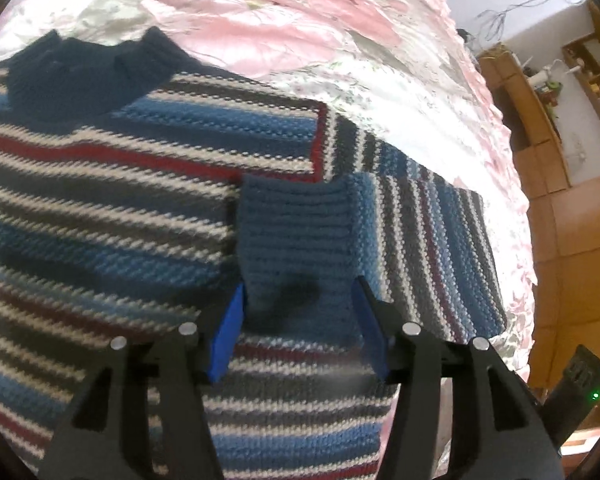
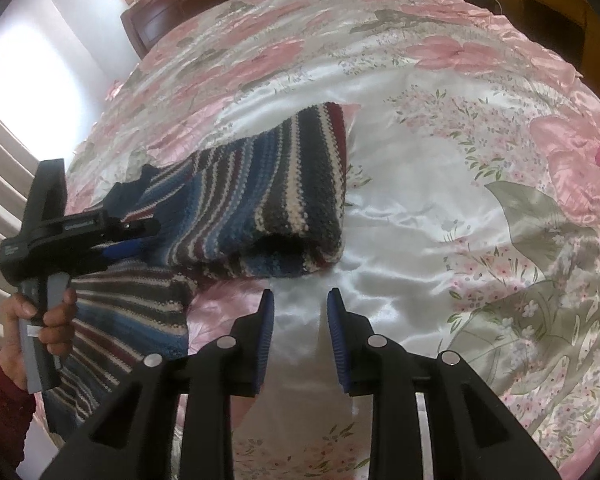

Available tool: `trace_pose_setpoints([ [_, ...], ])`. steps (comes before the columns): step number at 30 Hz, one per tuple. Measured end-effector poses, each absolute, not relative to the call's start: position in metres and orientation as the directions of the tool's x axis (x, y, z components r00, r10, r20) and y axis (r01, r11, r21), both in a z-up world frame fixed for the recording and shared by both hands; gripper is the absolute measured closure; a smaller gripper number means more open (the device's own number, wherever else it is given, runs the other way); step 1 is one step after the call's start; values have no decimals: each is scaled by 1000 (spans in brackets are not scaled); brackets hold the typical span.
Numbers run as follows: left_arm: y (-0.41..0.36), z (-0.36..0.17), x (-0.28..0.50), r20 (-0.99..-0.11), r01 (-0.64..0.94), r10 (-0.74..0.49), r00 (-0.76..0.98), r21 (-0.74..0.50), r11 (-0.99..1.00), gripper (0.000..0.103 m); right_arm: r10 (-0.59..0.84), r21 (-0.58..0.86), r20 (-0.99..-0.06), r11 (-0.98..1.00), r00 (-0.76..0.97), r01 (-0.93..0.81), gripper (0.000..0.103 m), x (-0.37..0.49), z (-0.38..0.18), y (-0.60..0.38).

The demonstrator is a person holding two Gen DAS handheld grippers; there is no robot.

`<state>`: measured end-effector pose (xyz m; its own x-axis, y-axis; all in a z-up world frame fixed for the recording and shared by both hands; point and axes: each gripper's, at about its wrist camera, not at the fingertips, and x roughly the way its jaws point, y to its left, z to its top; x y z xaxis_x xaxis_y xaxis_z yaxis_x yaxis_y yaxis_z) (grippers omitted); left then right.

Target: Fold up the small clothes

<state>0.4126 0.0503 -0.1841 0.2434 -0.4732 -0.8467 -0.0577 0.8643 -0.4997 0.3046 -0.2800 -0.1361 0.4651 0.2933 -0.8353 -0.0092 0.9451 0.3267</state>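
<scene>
A knit sweater striped in blue, grey, white and red lies flat on the bed, its dark blue collar at the far side. One sleeve is folded in over the body. Its blue ribbed cuff lies between the spread fingers of my left gripper, which is open. In the right wrist view the folded sleeve forms a thick roll, and a hand holds the left gripper over the sweater. My right gripper is open above bare bedspread, just short of the sleeve's fold.
A pink floral satin bedspread covers the bed, with a dark wooden headboard at the far end. Wooden shelves and floor lie past the bed's right edge. A black device with a green light is at the lower right.
</scene>
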Motion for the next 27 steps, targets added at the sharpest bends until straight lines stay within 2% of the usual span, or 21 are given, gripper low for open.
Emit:
trace_pose_setpoints([
  [1, 54, -183, 409, -840, -49, -483, 246, -509, 860, 55, 296, 330, -835, 944, 465, -9, 74, 304, -137, -281],
  [2, 52, -183, 410, -832, -36, -496, 248, -519, 854, 68, 298, 333, -835, 943, 463, -7, 74, 304, -139, -282],
  [3, 48, -184, 412, -826, -21, -506, 248, -526, 850, 73, 299, 334, -835, 943, 462, -7, 74, 304, -141, -282],
  [5, 42, -183, 414, -827, 13, -502, 253, -516, 857, 99, 300, 335, -836, 942, 460, -5, 74, 303, -143, -283],
  [16, 47, -144, 404, -754, 128, -553, 354, -547, 828, 100, 302, 344, -838, 939, 456, 11, 74, 297, -144, -289],
  [23, 104, -113, 399, -748, 127, -508, 426, -506, 853, 100, 313, 348, -828, 937, 466, -12, 71, 302, -124, -279],
  [27, 152, -109, 400, -764, 68, -451, 462, -476, 877, 100, 322, 343, -824, 939, 466, -42, 71, 308, -113, -259],
])
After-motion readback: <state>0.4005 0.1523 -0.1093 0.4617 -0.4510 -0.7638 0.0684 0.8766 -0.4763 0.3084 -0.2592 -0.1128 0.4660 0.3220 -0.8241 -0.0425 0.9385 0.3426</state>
